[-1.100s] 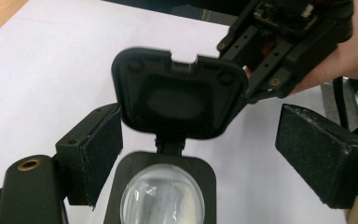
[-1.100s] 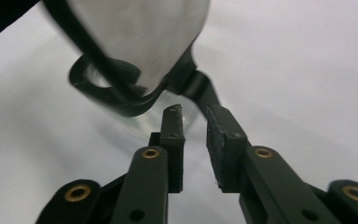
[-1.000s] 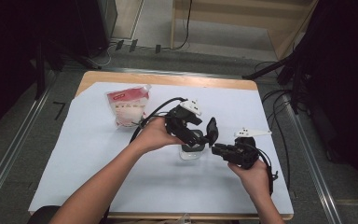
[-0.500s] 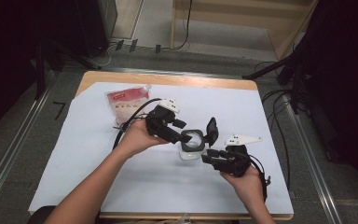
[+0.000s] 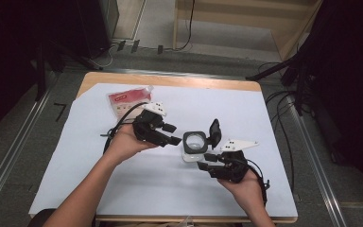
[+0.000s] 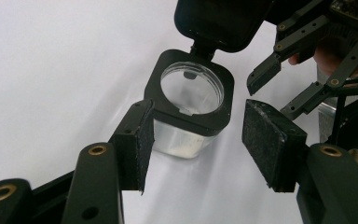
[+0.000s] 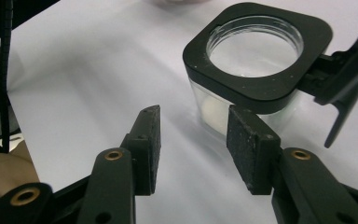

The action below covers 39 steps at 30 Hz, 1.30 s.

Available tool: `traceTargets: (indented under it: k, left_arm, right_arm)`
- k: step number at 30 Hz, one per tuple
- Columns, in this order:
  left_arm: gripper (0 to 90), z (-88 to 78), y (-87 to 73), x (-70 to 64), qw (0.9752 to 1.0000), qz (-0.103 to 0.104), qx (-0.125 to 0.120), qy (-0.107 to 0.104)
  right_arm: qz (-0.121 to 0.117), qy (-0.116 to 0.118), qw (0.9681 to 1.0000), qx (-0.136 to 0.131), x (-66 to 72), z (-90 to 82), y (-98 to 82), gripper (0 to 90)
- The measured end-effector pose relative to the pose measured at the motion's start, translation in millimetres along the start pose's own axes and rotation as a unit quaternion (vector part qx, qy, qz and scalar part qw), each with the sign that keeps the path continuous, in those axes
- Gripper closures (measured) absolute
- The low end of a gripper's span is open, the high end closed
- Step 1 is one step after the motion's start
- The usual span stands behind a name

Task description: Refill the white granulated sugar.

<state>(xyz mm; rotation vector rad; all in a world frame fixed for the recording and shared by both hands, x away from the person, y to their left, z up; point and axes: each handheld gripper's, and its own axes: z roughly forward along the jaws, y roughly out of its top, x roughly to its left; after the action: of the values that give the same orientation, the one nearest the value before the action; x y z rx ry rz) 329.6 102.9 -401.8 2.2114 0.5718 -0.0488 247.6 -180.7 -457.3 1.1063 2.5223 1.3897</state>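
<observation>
A clear jar (image 5: pixel 193 147) with its black flip lid (image 5: pixel 214 130) raised stands mid-table; the left gripper (image 5: pixel 176 140), jaws closing but not gripping, flanks it, and the right gripper (image 5: pixel 203 161), jaws parting empty, sits just beside.

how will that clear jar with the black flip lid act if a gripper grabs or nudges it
The jar looks like stiff clear plastic, so it should keep its shape. Its smooth walls may slip between pads. It seems nearly empty, so probably light and easily slid. The open lid standing at one side could make it tip.
</observation>
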Motion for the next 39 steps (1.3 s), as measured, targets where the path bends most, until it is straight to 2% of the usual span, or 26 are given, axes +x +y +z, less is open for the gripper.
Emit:
traceTargets:
  k: [3,4,6,10,13,15,17,19,22,25,29,36,39]
  left_arm:
    - [44.3,-3.7,-1.9,0.5,1.0,0.001,0.0,0.004]
    - [44.1,-9.8,-4.0,1.3,1.0,0.0,0.006,0.008]
    - [43.6,-15.8,-5.1,3.1,0.9999,-0.013,0.009,0.004]
    - [43.1,-30.7,-7.1,5.7,0.9998,-0.018,-0.001,0.009]
    - [42.8,-38.1,-9.7,7.7,0.9997,-0.018,-0.001,0.014]
    - [42.6,-47.6,-14.1,12.2,0.9995,-0.022,-0.001,0.02]
    - [42.5,-50.2,-15.9,13.9,0.9993,-0.027,-0.002,0.024]
    - [42.6,-59.4,-21.5,20.4,0.9989,-0.035,-0.001,0.03]
    - [42.7,-64.6,-28.5,24.6,0.9982,-0.047,-0.002,0.038]
    - [42.7,-67.8,-34.7,26.5,0.9976,-0.05,0.006,0.049]
    - [42.6,-76.8,-41.6,28.8,0.9967,-0.056,0.004,0.058]
    - [43.1,-93.9,-54.7,36.3,0.9938,-0.082,-0.001,0.076]
    - [43.1,-98.0,-57.5,37.9,0.9931,-0.083,0.001,0.083]
  right_arm:
    - [-0.001,0.002,1.0,0.002,1.8,1.7,0.5,54.2]
    - [-0.001,0.003,1.0,0.003,2.9,2.4,0.9,53.2]
    - [-0.004,0.006,1.0,0.004,3.1,3.5,1.3,51.9]
    - [-0.009,0.008,0.9999,0.009,4.5,6.0,1.8,50.7]
    - [-0.012,0.011,0.9998,0.009,5.9,6.8,2.6,49.9]
    - [-0.014,0.012,0.9998,0.009,6.3,7.0,3.0,49.7]
    - [-0.012,0.011,0.9998,0.01,6.9,7.4,3.2,49.3]
    - [-0.013,0.012,0.9998,0.011,7.0,8.5,3.4,49.3]
    - [-0.017,0.016,0.9997,0.012,7.6,9.7,3.5,49.5]
    - [-0.019,0.018,0.9996,0.013,8.7,11.1,4.2,49.5]
    - [-0.024,0.021,0.9994,0.013,11.6,13.4,5.6,49.2]
    - [-0.032,0.029,0.9989,0.02,17.7,19.3,8.2,48.6]
    - [-0.036,0.033,0.9986,0.022,19.6,21.5,9.4,48.7]
